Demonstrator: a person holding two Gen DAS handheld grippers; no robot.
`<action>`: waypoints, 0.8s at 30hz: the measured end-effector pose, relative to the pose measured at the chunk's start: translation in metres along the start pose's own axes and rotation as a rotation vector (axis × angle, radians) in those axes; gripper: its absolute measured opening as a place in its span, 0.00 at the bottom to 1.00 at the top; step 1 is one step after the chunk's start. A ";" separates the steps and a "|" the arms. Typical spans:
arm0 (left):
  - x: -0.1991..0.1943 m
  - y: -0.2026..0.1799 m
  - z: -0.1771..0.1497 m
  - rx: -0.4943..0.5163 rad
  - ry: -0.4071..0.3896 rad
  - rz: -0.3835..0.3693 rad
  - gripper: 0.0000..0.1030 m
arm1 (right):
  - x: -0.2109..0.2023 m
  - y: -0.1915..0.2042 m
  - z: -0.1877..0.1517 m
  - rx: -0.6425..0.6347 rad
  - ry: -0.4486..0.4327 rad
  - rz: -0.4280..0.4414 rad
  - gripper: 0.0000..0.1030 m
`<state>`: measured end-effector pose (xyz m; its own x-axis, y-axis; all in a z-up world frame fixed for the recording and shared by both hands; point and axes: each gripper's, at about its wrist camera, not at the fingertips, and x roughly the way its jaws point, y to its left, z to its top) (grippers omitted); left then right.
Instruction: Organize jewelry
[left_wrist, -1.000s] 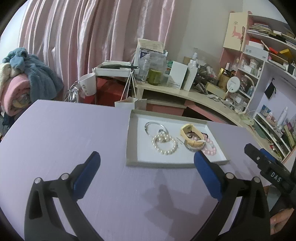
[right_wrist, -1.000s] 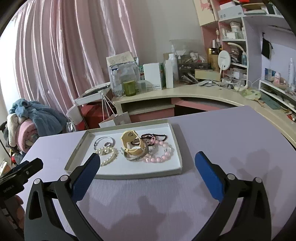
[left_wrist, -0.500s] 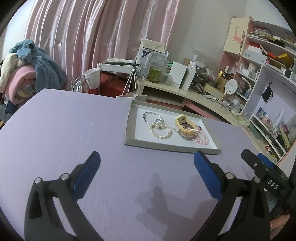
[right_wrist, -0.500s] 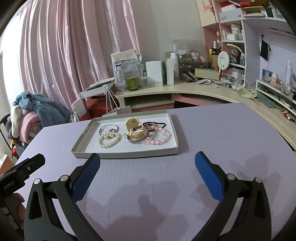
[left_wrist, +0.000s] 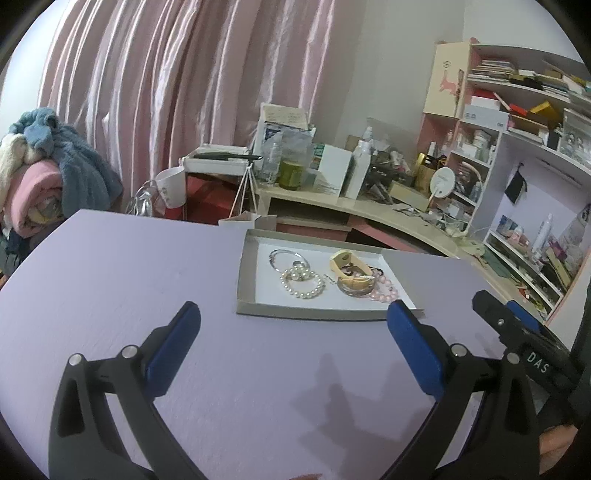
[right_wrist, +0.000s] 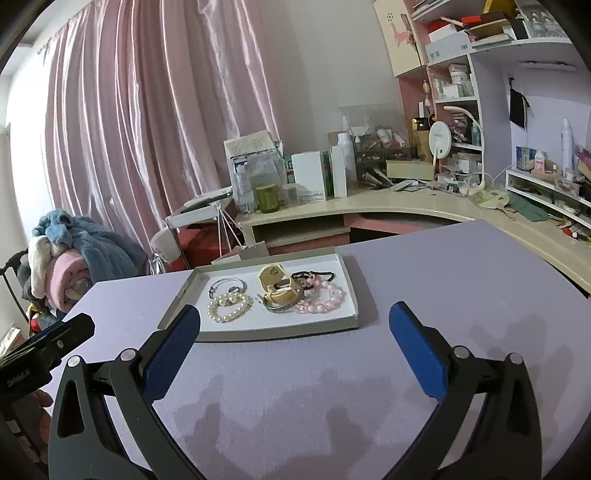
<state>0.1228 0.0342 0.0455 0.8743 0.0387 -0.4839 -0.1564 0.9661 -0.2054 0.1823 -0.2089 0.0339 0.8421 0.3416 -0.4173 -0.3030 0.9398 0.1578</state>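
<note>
Left claw (left_wrist: 291, 345) wide open, holding nothing, above bare lilac bench (left_wrist: 110, 280). Right claw (right_wrist: 295, 341) same: wide open, nothing gripped. Tray (right_wrist: 258, 334) sits just ahead of both, near edge close to the tips. Pearl bracelet (right_wrist: 229, 308), pink bead bracelet (right_wrist: 325, 301) inside. Open bench on both sides.
</note>
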 end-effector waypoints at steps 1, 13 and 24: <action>0.000 -0.002 -0.001 0.012 -0.008 -0.002 0.98 | 0.001 0.001 -0.001 -0.002 -0.002 0.001 0.99; 0.019 0.003 -0.019 0.018 -0.025 -0.039 0.98 | 0.012 0.006 -0.019 -0.048 -0.029 0.019 0.99; 0.017 0.020 -0.021 -0.011 -0.040 -0.109 0.98 | 0.012 0.007 -0.025 -0.008 -0.011 0.067 0.99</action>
<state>0.1248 0.0491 0.0149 0.9038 -0.0562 -0.4243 -0.0642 0.9623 -0.2643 0.1793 -0.1982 0.0072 0.8245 0.4038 -0.3963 -0.3623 0.9148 0.1783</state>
